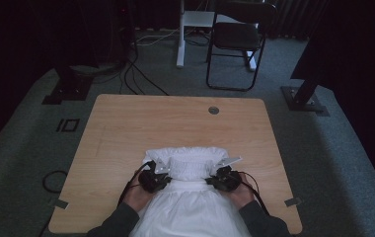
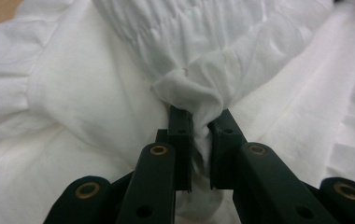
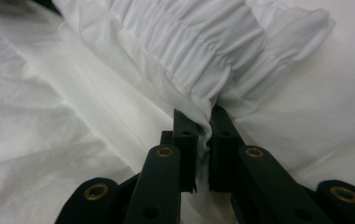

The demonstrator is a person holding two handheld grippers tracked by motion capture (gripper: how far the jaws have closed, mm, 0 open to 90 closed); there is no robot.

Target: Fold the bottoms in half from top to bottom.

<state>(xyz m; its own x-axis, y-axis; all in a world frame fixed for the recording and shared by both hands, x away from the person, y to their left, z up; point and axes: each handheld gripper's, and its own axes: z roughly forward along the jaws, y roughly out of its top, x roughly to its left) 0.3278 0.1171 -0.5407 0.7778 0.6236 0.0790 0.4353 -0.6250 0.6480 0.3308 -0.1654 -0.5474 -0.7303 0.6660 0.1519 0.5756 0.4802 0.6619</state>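
Observation:
A white garment (image 1: 190,192) with a gathered, smocked band lies on the near half of the wooden table (image 1: 126,128), its skirt hanging over the front edge. My left gripper (image 1: 162,177) holds the band's left end. In the left gripper view a bunched fold of the white garment (image 2: 199,88) is pinched between the black jaws of the left gripper (image 2: 200,120). My right gripper (image 1: 214,178) holds the band's right end. In the right gripper view the right gripper (image 3: 202,122) is shut on the edge of the white garment (image 3: 189,51) just under the smocking.
A round cable hole (image 1: 213,110) sits near the table's far edge. Behind the table stand a black folding chair (image 1: 237,39), a white desk leg (image 1: 180,34) and two dark stand bases (image 1: 67,89) (image 1: 305,98). Cables (image 1: 136,74) run over the grey carpet.

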